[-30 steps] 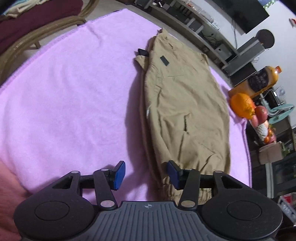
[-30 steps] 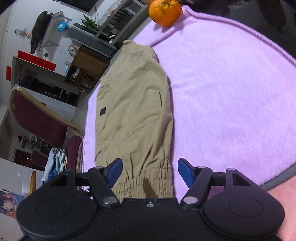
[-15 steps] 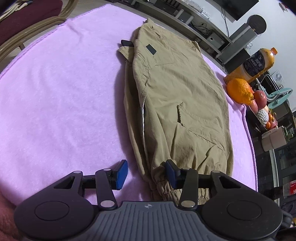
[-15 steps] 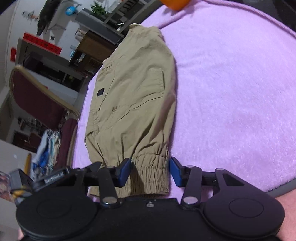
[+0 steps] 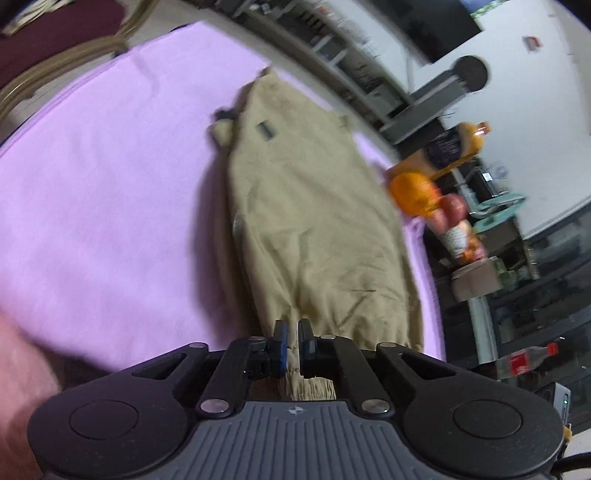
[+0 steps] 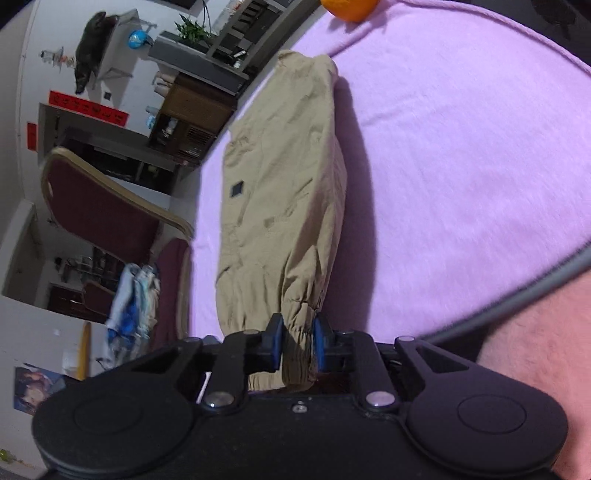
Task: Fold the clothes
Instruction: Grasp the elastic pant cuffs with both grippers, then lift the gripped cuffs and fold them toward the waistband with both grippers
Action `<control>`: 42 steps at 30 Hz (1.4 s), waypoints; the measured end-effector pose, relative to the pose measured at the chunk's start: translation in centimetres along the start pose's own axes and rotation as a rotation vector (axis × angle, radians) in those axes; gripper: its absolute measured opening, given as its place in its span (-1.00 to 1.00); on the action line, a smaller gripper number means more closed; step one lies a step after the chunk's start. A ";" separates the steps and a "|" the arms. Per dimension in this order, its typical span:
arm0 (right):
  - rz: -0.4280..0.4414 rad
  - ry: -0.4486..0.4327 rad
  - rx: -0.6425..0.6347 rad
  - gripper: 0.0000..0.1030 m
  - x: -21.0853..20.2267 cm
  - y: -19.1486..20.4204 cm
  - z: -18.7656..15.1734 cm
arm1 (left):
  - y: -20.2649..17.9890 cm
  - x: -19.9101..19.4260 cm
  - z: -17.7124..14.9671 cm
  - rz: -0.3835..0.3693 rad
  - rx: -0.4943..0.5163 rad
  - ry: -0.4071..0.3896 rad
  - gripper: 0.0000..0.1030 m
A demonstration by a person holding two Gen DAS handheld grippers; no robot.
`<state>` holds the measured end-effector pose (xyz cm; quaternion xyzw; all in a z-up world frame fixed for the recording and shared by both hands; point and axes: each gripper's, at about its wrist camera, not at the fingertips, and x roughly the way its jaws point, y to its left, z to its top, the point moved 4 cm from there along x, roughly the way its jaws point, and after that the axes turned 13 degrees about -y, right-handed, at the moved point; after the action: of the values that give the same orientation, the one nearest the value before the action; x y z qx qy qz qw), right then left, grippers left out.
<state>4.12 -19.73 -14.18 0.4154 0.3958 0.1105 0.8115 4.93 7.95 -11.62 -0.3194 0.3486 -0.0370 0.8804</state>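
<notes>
L gripper (image 5: 291, 341) clenched on elastic cuff of khaki trousers (image 5: 314, 221), jaws just closed to a thin pinch of fabric. R gripper (image 6: 298, 341) also grasping the cuff end, jaws have just been closing, bunched cloth between pads (image 6: 276, 341). Trousers lie folded lengthwise on pink blanket (image 6: 461, 166), waistband far end, cuff end lifted slightly off blanket (L view blurred). Orange (image 6: 349, 7) at blanket's far edge.

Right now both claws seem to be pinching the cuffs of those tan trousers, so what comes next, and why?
Probably lift both cuffs and carry them toward the waistband: the left claw and right claw are both clamped on the tan trousers, which lie lengthwise on the purple blanket.
</notes>
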 end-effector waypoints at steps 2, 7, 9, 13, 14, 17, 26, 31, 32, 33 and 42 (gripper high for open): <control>-0.035 0.008 0.003 -0.54 0.6 -1.1 -0.8 | 0.8 0.0 -0.1 0.051 -0.005 0.000 -0.74; 0.009 0.002 0.008 -0.03 0.0 -1.2 -1.3 | 1.4 -1.3 -0.7 0.024 -0.045 0.002 -0.22; 0.024 -0.004 -0.007 0.08 -0.4 -0.9 -1.4 | 1.2 -1.1 -1.5 0.005 -0.048 0.040 -0.16; 0.032 0.012 0.011 0.22 0.1 -1.3 -1.7 | 0.3 -0.1 -2.3 -0.027 -0.029 0.087 -0.06; 0.039 0.016 0.014 0.22 0.3 -1.4 -1.8 | 0.2 0.2 -2.4 -0.033 -0.030 0.096 -0.06; 0.070 0.023 0.023 0.22 0.9 -1.6 -1.9 | 0.0 1.4 -3.1 -0.041 -0.035 0.136 -0.05; 0.191 0.073 0.215 0.16 3.8 -2.6 -2.9 | -0.3 2.3 -3.6 -0.055 -0.028 0.154 -0.18; 0.094 0.036 0.200 -0.61 3.8 -2.2 -3.3 | -0.2 1.1 -3.2 -0.077 -0.046 0.127 -0.12; 0.102 0.028 0.231 -0.63 3.5 -2.2 -3.2 | -0.1 0.7 -3.0 -0.083 -0.054 0.118 -0.05; 0.112 0.019 0.260 -0.64 3.1 -2.0 -3.2 | 0.0 0.4 -2.8 -0.089 -0.063 0.110 -0.02; 0.205 0.012 0.389 -0.64 2.7 -0.7 -2.9 | 0.4 0.6 -2.4 -0.177 -0.218 0.142 0.45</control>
<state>3.67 -17.13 -17.21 0.6014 0.3705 0.1164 0.6982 3.80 6.82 -13.48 -0.4393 0.3823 -0.0990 0.8069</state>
